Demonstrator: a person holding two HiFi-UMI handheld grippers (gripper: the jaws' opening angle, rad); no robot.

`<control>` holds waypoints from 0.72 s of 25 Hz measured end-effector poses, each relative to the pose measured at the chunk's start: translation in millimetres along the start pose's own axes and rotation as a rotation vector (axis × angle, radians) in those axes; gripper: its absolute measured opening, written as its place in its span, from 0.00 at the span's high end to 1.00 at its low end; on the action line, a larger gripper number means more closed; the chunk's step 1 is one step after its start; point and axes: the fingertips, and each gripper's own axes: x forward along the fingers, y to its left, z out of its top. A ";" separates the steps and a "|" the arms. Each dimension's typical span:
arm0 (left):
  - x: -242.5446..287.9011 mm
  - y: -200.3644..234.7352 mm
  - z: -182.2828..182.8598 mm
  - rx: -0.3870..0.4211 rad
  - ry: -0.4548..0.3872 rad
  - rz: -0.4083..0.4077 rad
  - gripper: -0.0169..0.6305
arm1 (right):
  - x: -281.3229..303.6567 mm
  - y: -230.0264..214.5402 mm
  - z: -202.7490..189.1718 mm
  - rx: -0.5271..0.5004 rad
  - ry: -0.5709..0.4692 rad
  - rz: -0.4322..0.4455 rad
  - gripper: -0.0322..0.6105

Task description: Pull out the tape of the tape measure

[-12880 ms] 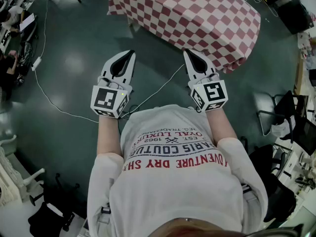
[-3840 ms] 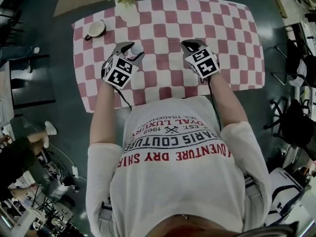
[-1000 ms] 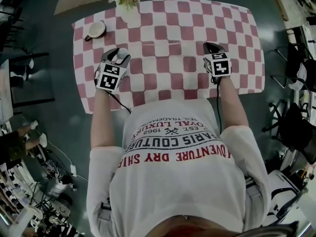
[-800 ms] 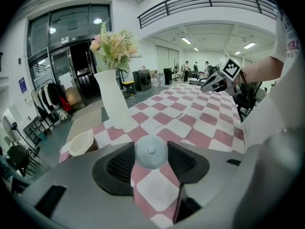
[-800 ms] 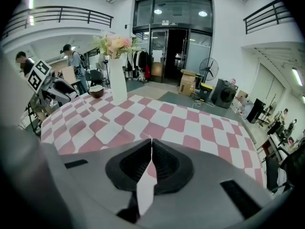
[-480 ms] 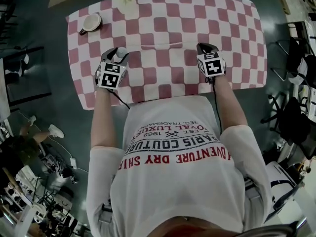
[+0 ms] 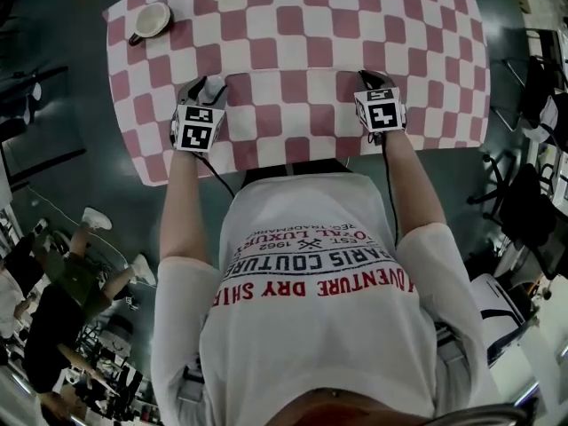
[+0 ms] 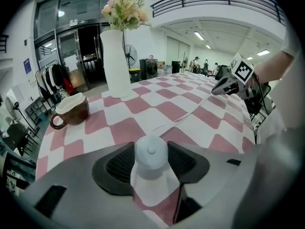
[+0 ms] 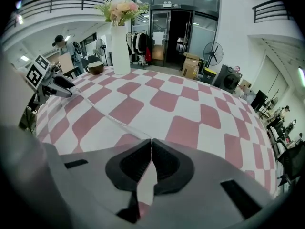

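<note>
The white tape measure case (image 8: 151,155) was clamped in the left hand-held gripper (image 7: 203,87). Its tape (image 9: 101,112) was stretched across the desk (image 7: 302,25), left to right in the head view, to the right hand-held gripper (image 7: 374,82), which was closed on its end. Further pulling was judged to lie rightward.

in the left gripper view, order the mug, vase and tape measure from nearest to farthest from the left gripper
1. tape measure, between the jaws of the left gripper
2. mug, ahead on the left
3. vase, farther back, right of the mug
</note>
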 end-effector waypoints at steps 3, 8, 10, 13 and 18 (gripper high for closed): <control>4.9 1.4 -5.8 -0.003 0.007 0.010 0.61 | 3.6 -0.5 -5.7 0.006 0.011 -0.018 0.90; 11.8 0.2 -11.2 -0.042 0.004 0.005 0.61 | 9.0 0.0 -12.5 0.020 0.024 -0.032 0.90; 12.8 0.7 -10.0 -0.065 -0.006 0.005 0.61 | 8.8 -0.4 -12.6 0.024 0.017 -0.038 0.90; 14.0 1.8 -10.7 -0.115 -0.021 0.007 0.61 | 8.4 -1.7 -12.2 0.042 0.006 -0.041 0.90; 13.5 6.4 -11.2 -0.161 -0.039 0.035 0.54 | 7.8 -7.8 -12.6 0.070 0.006 -0.057 0.84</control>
